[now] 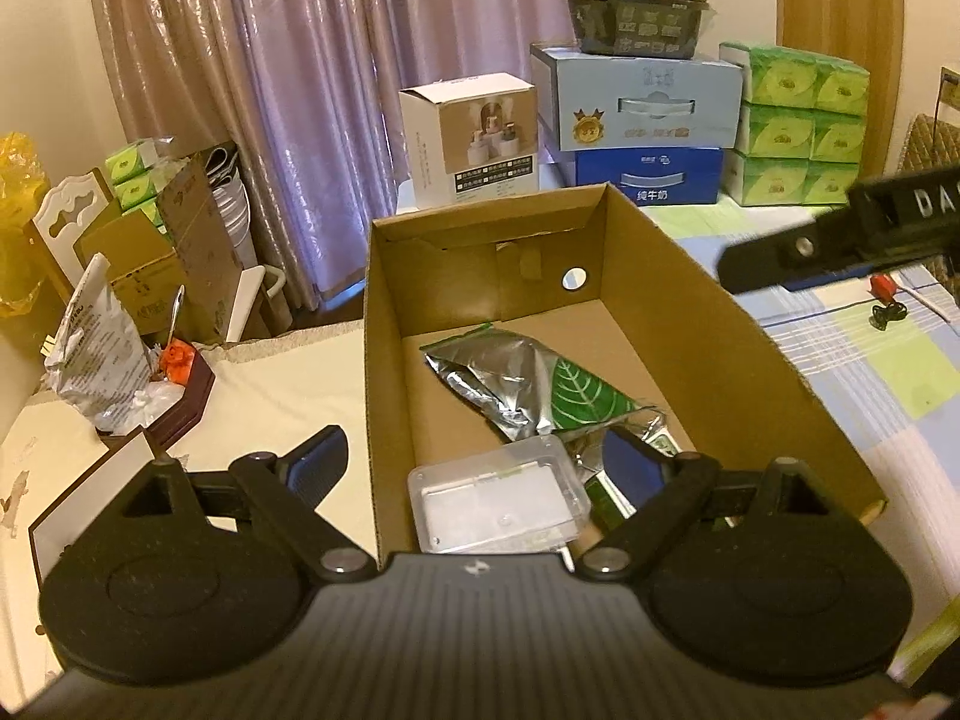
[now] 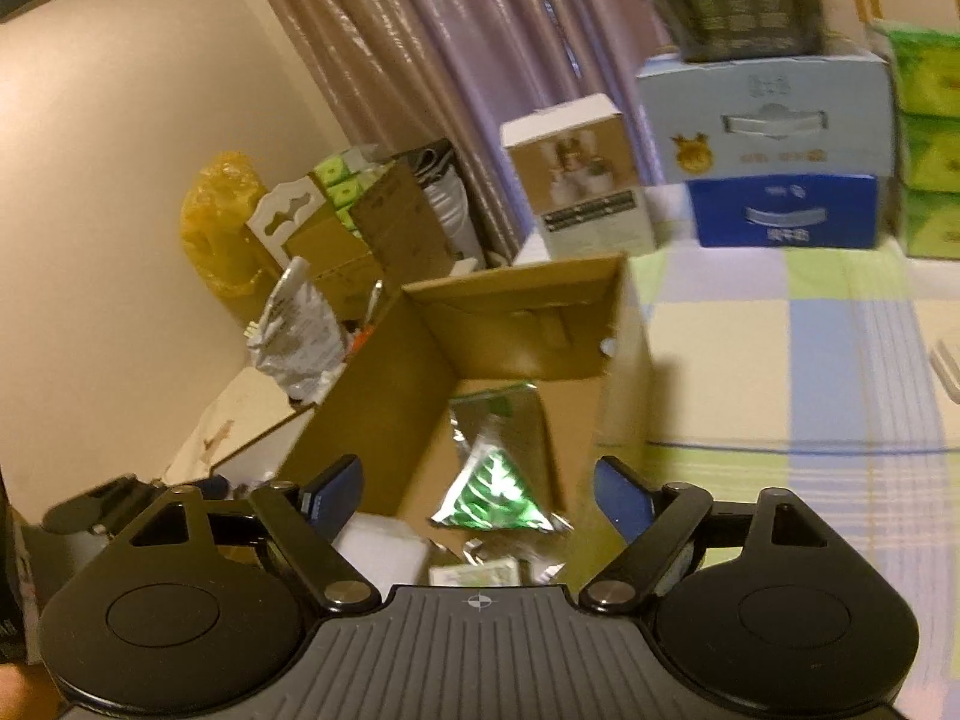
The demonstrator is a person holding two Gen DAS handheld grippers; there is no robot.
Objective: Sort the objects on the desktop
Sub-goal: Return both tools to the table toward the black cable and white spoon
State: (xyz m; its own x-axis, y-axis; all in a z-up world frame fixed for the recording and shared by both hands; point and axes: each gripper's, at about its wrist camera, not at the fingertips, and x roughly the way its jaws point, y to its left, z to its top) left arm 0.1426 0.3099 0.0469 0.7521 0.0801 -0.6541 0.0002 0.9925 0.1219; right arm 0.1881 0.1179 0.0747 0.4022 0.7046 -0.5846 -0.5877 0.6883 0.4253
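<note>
1. Left wrist view only: right gripper's black finger (image 1: 798,252) cutting in at 3 o'clock above the cardboard box (image 1: 708,324); round hole in box's far wall; red small item at 3 o'clock on the checked cloth (image 1: 888,372).
2. Right wrist view only: part of left gripper's black finger at 8 o'clock; white strip-like item at 3 o'clock edge, cut off.
3. Left gripper (image 1: 480,468): fingers spread wide, nothing pinched, straddling box's near-left wall at 6 o'clock.
4. Right gripper (image 2: 477,495): fingers spread, empty, over box's near end.
5. Inside box: silver foil pouch (image 1: 510,378) with green leaf print, crumpled, mid-floor; clear plastic case (image 1: 498,492) at near end, overlapping pouch's near edge.
6. Right wrist view motion-blurred: clear case only a pale patch at 6 o'clock, label unreadable; box text on stacked cartons behind unreadable.
7. Near wall of box hidden behind gripper bodies in both views.
</note>
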